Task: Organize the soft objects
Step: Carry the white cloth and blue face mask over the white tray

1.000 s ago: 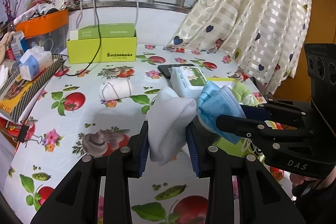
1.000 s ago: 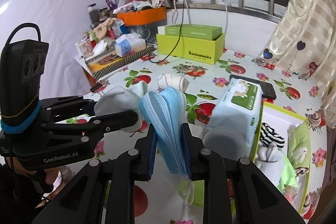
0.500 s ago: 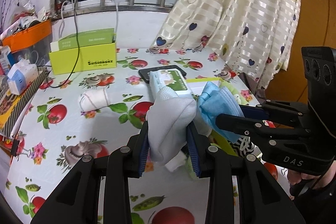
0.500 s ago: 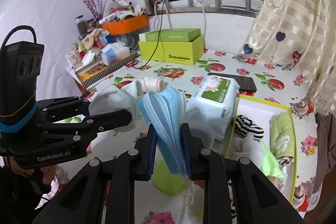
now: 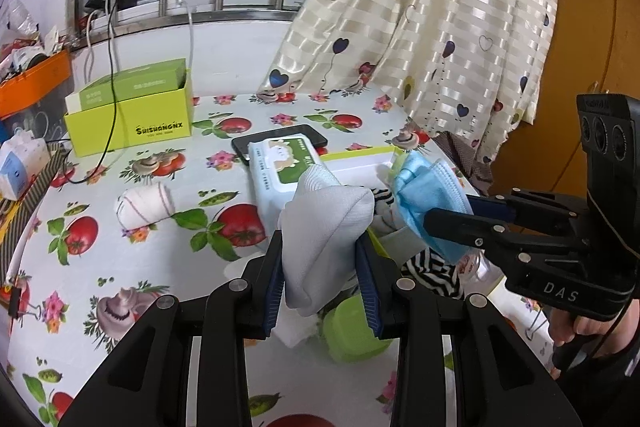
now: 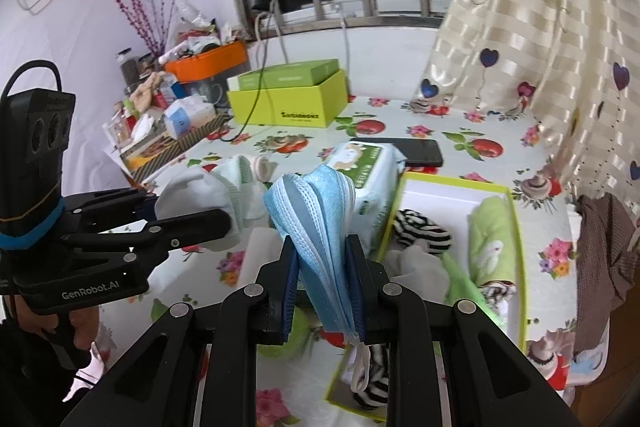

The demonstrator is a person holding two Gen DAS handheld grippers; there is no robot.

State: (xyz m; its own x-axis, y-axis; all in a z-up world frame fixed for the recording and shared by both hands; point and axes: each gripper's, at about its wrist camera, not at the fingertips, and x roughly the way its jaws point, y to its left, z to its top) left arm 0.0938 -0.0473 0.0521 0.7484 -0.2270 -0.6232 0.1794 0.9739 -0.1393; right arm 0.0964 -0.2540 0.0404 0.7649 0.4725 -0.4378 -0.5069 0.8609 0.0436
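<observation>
My left gripper [image 5: 320,279] is shut on a white sock [image 5: 324,231] and holds it in the air; it also shows in the right wrist view [image 6: 208,215]. My right gripper [image 6: 322,287] is shut on a stack of blue face masks [image 6: 320,223], seen in the left wrist view too [image 5: 430,199]. Both hang over the near end of a green-rimmed white box [image 6: 452,187] that holds a striped sock [image 6: 420,229] and a green towel roll [image 6: 490,247]. A rolled white sock [image 5: 144,205] lies on the table to the left.
A wet-wipes pack [image 5: 284,167] and a black phone [image 6: 400,149] lie beside the box. A yellow-green carton [image 5: 128,111] with a cable stands at the back. Clutter and an orange bin [image 6: 208,61] line the left edge. A curtain [image 5: 440,27] hangs at right.
Both grippers have moved right with their loads, from over the open tablecloth to above the near end of the green-rimmed box. Grips are unchanged.
</observation>
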